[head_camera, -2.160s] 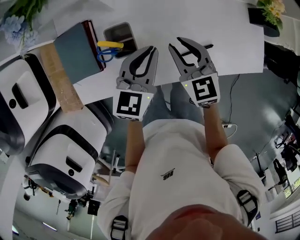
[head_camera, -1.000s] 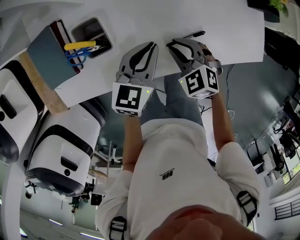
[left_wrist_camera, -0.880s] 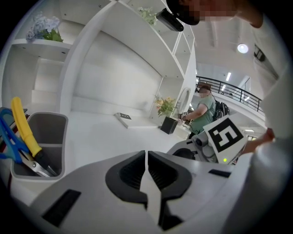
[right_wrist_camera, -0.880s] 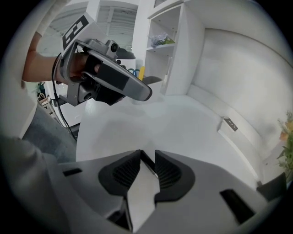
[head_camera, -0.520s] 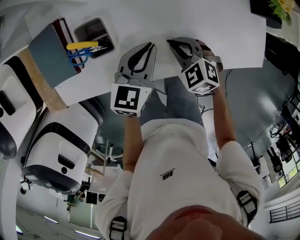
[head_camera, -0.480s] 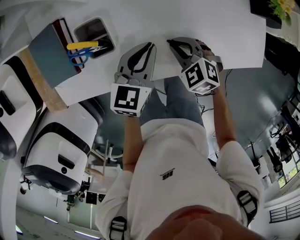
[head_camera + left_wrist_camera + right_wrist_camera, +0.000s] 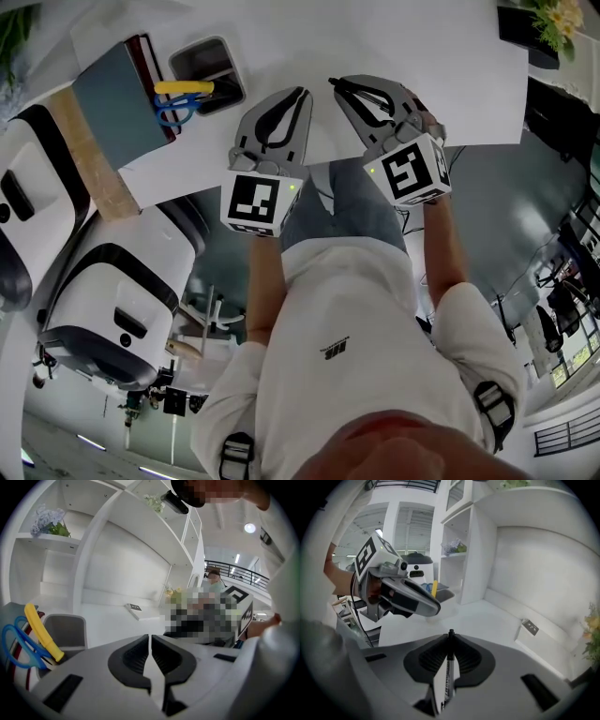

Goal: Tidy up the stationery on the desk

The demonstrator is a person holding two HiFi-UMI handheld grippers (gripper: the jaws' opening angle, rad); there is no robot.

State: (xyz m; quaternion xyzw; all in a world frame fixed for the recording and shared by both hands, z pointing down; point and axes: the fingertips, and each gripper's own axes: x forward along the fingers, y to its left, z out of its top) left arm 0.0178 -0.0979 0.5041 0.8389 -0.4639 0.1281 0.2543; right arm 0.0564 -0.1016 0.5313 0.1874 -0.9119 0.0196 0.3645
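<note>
My right gripper [image 7: 450, 637] is shut on a black marker pen [image 7: 448, 670]; its jaws have just been closing on it, and the pen stands upright between the pads. In the head view this gripper [image 7: 337, 86] hangs over the white desk [image 7: 309, 37]. Beside it my left gripper [image 7: 302, 95] is shut with nothing in it [image 7: 150, 641]. At the desk's left stands a grey pen holder [image 7: 208, 67] holding blue scissors [image 7: 18, 641] and a yellow-handled tool [image 7: 43, 632]. From the right gripper view, the left gripper [image 7: 405, 597] is in front of the holder.
A grey-blue notebook [image 7: 117, 101] lies left of the pen holder, over a dark red book. A small flat device [image 7: 133, 607] rests on the desk near the back wall. Flowers [image 7: 548, 14] stand at the far right. White machines [image 7: 122, 309] stand beside the desk.
The pen that lay on the desk by the right gripper is now in its jaws and off the desk. The right gripper has risen. The left gripper has shifted slightly.
</note>
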